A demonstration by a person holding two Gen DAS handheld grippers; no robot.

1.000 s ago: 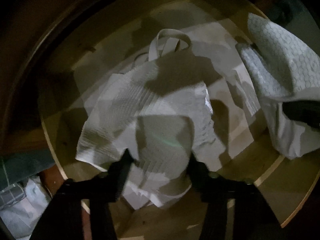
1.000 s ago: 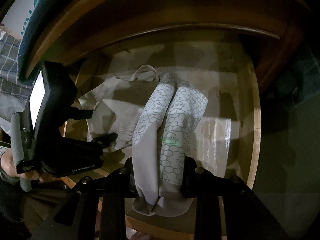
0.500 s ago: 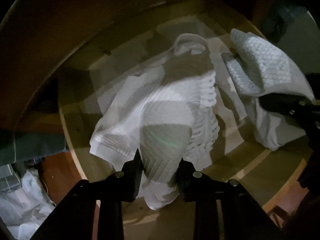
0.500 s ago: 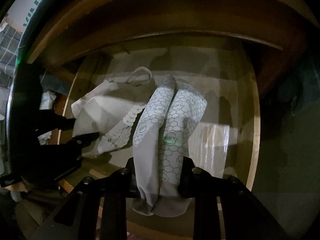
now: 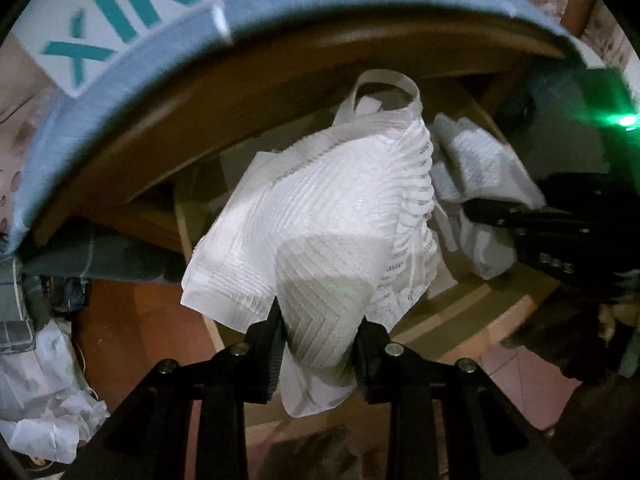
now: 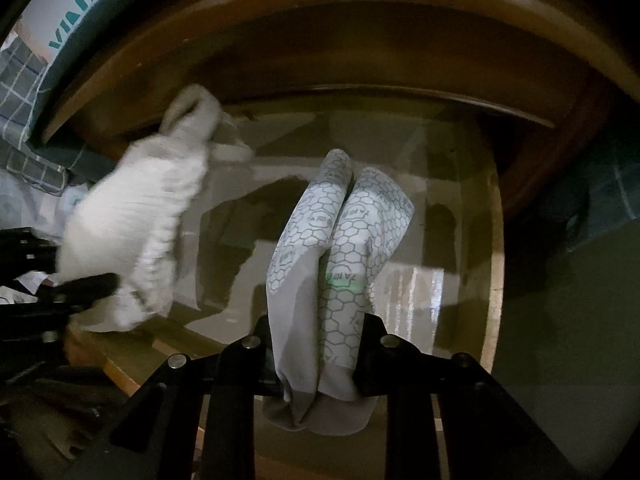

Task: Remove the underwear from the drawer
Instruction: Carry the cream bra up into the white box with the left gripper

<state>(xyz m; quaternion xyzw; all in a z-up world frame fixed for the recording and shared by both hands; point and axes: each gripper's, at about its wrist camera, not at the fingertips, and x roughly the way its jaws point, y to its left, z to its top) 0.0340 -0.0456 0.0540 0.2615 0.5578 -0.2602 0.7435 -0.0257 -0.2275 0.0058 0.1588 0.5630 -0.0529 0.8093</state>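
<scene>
- left tongs [image 5: 318, 338] are pinching a fold of the white chevron-ribbed underwear [image 5: 320, 232]; a short tail of cloth hangs below the pinch and the rest spreads out beyond the tips, clear of the drawer floor as far as the left wrist view shows.
- right tongs [image 6: 318, 354] are pressed together on the grey honeycomb-print underwear [image 6: 340, 240], bunched into two upright rolls between the fingers, its plain grey hem sagging under them.
- judgement: both pieces are gripped; the white one looks lifted and nearly out, while the grey one sits low, over the drawer [image 6: 494, 280], so carrying both clear of the front edge is what remains.
- white piece: thin, soft knit with raised v-ridges, a lacy scalloped trim [image 5: 416, 240] down its right side and a flat elastic loop [image 5: 386, 88] at the far end.
- grey piece: smooth, stretchy fabric printed with dark hexagons and small lettering.
- beyond the right tongs' tips the pale drawer floor shows bare, glossy wood with hard shadows; no other garment is visible there.
- farthest off, a dark rounded wooden ledge [image 6: 360, 40] overhangs the drawer.
</scene>
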